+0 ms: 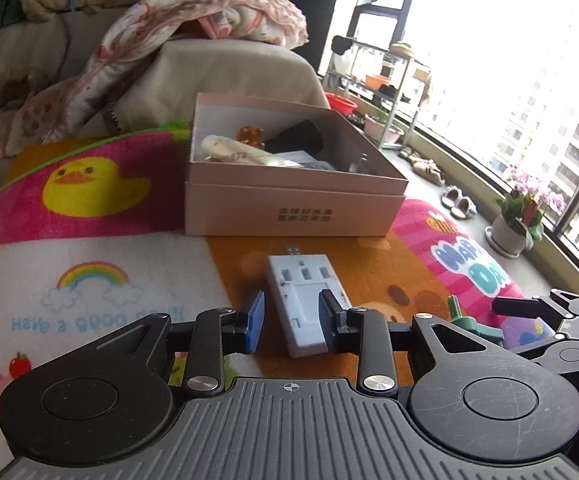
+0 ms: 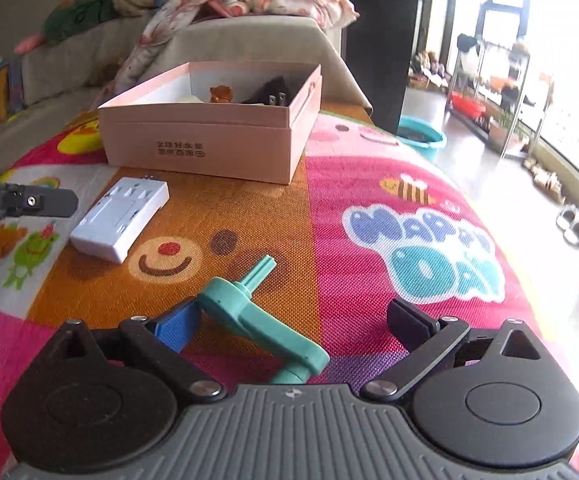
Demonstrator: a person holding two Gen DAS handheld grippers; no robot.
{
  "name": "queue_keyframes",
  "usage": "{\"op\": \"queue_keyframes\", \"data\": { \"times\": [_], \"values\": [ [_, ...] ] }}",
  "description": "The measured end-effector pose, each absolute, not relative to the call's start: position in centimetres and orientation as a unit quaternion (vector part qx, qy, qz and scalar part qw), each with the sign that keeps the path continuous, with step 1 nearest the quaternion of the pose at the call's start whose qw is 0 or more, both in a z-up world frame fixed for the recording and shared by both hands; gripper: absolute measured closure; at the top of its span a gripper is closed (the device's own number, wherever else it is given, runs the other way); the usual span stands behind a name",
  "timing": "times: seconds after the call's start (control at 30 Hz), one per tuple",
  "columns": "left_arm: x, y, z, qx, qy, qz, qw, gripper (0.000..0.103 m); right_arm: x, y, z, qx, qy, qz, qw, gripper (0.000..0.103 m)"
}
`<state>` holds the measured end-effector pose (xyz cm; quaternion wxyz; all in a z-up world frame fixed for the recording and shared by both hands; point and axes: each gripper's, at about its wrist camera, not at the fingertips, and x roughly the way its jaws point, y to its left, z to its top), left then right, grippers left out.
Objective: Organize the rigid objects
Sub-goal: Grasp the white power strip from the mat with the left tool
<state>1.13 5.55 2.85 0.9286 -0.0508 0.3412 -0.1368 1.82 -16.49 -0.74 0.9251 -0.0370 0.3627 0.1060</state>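
Foam, brightly printed with a duck, a rainbow and a bear face, is forming the large play mat point(image 2: 369, 184) on which everything is lying. A pink rectangular cardboard box point(image 1: 293, 204) is standing open at the far side of the mat, and it is holding a cream floral-patterned tube point(image 1: 245, 152), a black plug adapter with metal prongs point(image 2: 269, 94) and a small orange-brown bear figure point(image 2: 221, 94); further contents are too unclear to name.

A white rectangular plastic power strip point(image 1: 305, 300) is lying flat near the box. The left gripper point(image 1: 291, 324) is hovering over the strip's near end with its jaws partly spread and empty; the black finger is overlapping the strip's edge in the left wrist view, and whether it is touching cannot be told. A teal plastic crank handle point(image 2: 257, 320) is lying nearest the right gripper point(image 2: 293, 324), whose jaws are standing wide apart, gripping nothing.

Risks, as judged from this layout:
- The crank is sitting off-centre, close against the blue pad. Closing now is likely to push it sideways or pivot it rather than clamp it.
- The left jaws are looking too narrow for the strip's width; descending as set is likely to press on its top and shove it.
- Both grippers are working close together and are risking collision
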Motion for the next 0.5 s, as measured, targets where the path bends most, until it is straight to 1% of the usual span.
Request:
{"op": "queue_keyframes", "data": {
  "times": [0.07,0.17,0.23,0.43,0.5],
  "values": [
    [1.8,4.0,2.5,-0.023,0.351,-0.135,0.926,0.070,1.6,-16.5,-0.9,-0.037,0.361,0.105,0.926,0.003],
    [2.0,2.1,1.8,0.012,0.347,-0.134,0.928,0.064,1.4,-16.5,-0.9,-0.042,0.357,0.101,0.928,0.003],
    [2.2,1.4,1.7,0.014,0.346,-0.144,0.927,0.063,1.3,-16.6,-1.0,-0.037,0.358,0.103,0.927,0.003],
    [2.7,0.8,1.9,0.010,0.354,-0.160,0.922,0.063,1.7,-16.5,-1.0,-0.032,0.362,0.108,0.925,0.000],
    [2.6,1.1,2.3,0.001,0.342,-0.154,0.927,0.063,1.7,-16.5,-1.0,-0.031,0.363,0.108,0.925,0.000]
  ]
}}
